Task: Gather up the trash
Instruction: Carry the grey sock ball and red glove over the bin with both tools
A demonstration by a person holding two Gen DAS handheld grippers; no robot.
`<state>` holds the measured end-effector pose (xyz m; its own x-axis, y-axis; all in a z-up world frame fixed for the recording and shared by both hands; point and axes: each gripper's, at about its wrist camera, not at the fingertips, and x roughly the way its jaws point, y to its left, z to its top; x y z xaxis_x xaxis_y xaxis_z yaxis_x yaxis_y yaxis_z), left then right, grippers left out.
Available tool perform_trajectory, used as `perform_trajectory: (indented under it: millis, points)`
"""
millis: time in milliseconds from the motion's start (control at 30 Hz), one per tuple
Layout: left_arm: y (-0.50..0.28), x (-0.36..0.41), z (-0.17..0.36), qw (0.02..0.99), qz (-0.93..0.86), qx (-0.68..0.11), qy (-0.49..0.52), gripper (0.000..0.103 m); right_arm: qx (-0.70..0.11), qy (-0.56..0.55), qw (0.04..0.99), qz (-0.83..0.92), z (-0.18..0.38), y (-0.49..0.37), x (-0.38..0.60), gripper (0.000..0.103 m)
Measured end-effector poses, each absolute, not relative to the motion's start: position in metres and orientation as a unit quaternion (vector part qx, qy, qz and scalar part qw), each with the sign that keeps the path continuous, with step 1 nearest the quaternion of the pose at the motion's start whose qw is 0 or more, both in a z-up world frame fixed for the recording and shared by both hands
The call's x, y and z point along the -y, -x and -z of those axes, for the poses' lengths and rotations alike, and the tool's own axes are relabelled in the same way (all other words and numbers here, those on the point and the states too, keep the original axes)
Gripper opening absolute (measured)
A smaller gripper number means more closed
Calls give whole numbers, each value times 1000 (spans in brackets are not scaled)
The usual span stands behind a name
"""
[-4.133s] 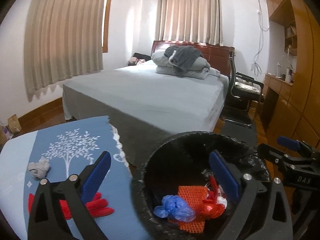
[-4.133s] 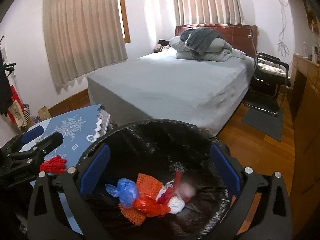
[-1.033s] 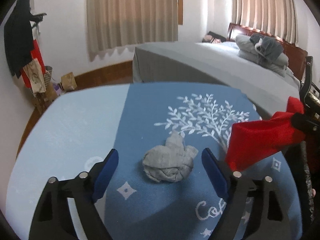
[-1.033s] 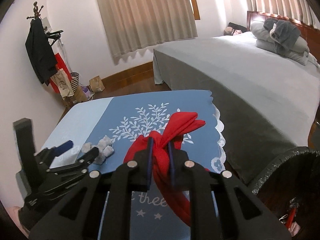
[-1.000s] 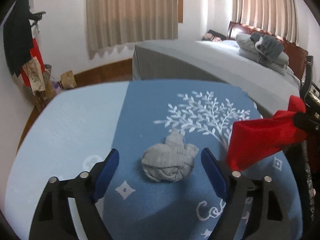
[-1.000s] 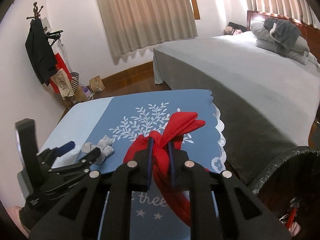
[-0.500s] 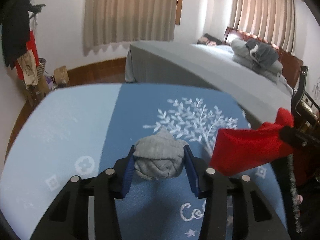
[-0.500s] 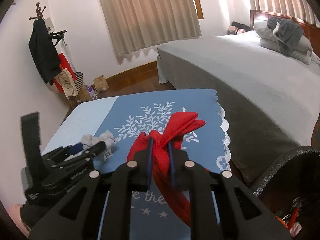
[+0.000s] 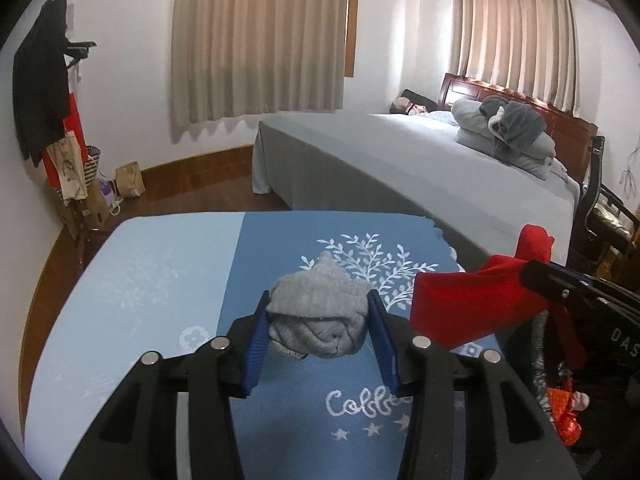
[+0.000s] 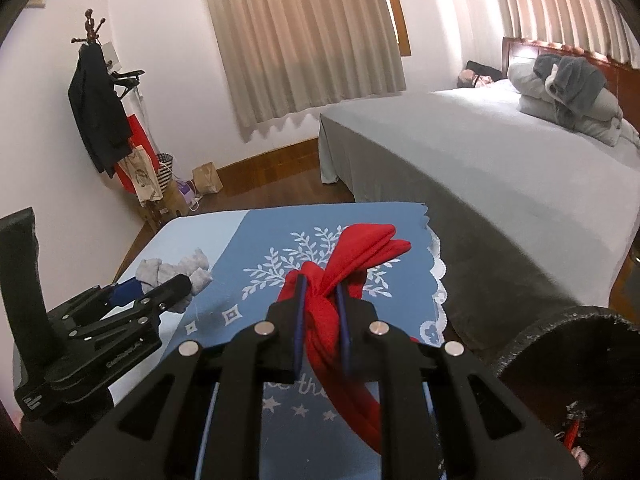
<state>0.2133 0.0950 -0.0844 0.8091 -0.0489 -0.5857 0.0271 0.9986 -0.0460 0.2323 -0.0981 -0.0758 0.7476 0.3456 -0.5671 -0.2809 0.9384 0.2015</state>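
My left gripper [image 9: 318,320] is shut on a grey balled-up cloth [image 9: 316,320] and holds it above the blue table cover [image 9: 168,292]. It also shows in the right wrist view [image 10: 160,290] at the left, with the grey cloth [image 10: 176,270] in it. My right gripper [image 10: 322,292] is shut on a red cloth [image 10: 356,256] that hangs down from the jaws over the table. The red cloth [image 9: 460,300] shows at the right in the left wrist view. A black-lined trash bin [image 10: 560,328] stands at the lower right with trash [image 9: 564,412] inside.
A grey bed [image 9: 420,168] with folded bedding stands behind the table. A coat rack [image 10: 100,112] with clothes and bags is at the far left wall. A black chair [image 9: 604,216] is at the right.
My left gripper has shut on the grey cloth and lifted it off the table. My right gripper still holds the red cloth and has risen a little.
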Motion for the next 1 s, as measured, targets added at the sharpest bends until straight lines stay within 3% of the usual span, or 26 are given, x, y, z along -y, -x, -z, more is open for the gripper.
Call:
perform_trajectory:
  millis: [1000]
  points:
    - [-142, -49, 24, 964, 62, -257, 2, 46, -251, -45, 953, -161, 18, -149, 141, 13]
